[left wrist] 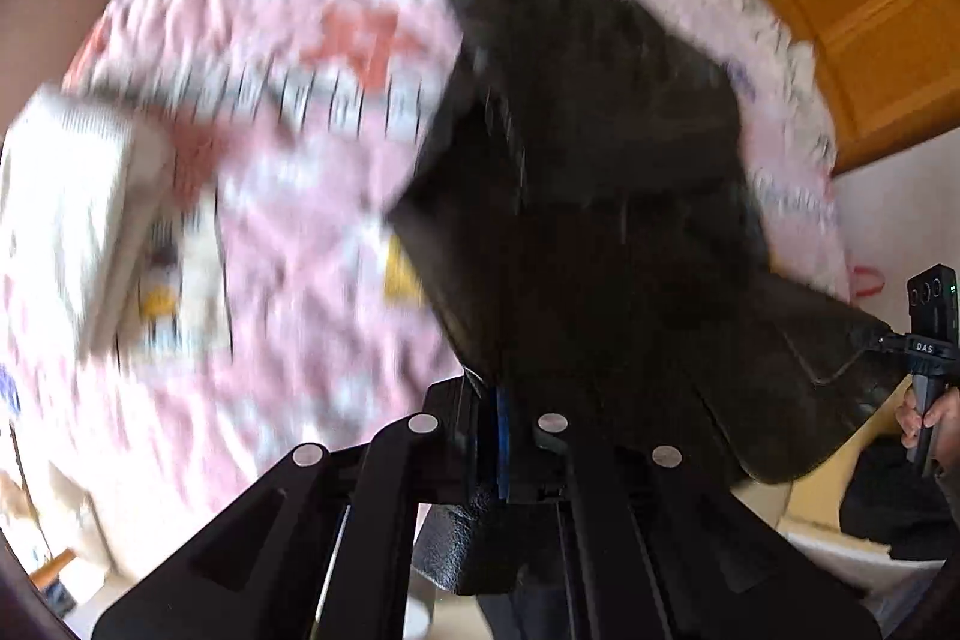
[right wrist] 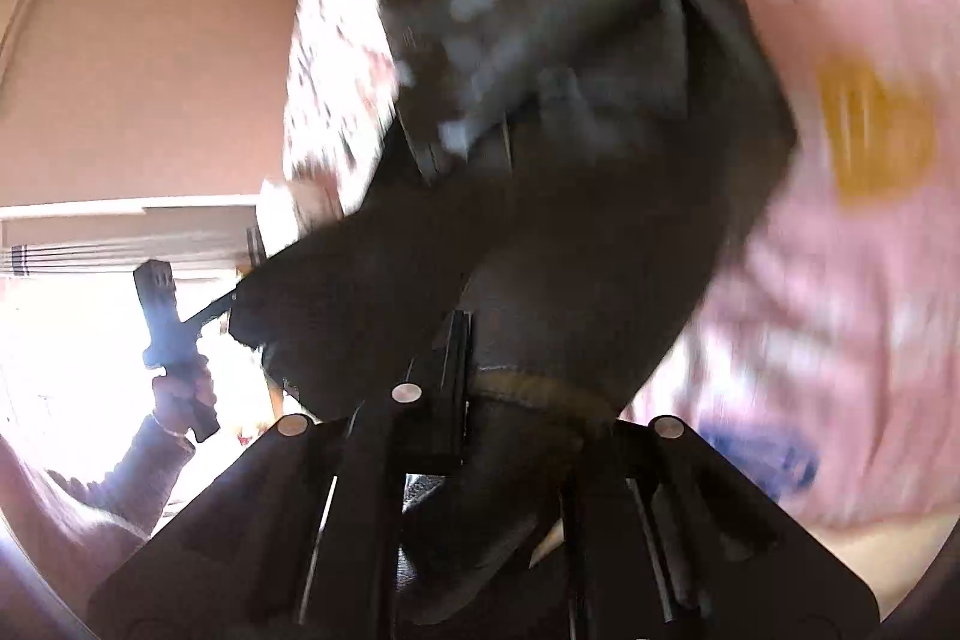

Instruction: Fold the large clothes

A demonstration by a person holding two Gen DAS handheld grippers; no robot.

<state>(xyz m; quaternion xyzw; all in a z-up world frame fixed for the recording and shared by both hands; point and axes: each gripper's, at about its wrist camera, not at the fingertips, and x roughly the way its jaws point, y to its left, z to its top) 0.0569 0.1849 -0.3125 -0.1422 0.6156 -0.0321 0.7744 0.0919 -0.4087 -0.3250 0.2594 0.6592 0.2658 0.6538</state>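
Note:
A large black garment hangs stretched between both grippers above a pink patterned bedspread. My left gripper is shut on one edge of the garment; the cloth bunches between its fingers. My right gripper is shut on the other edge, near a stitched hem. The garment fills the middle of the right wrist view. Each gripper shows in the other's view: the right one at the far right, the left one at the left. Both views are blurred by motion.
A white box-like object lies on the bedspread at the left. Orange wooden cabinets stand beyond the bed at the upper right. A pale wall and a bright window area are at the left in the right wrist view.

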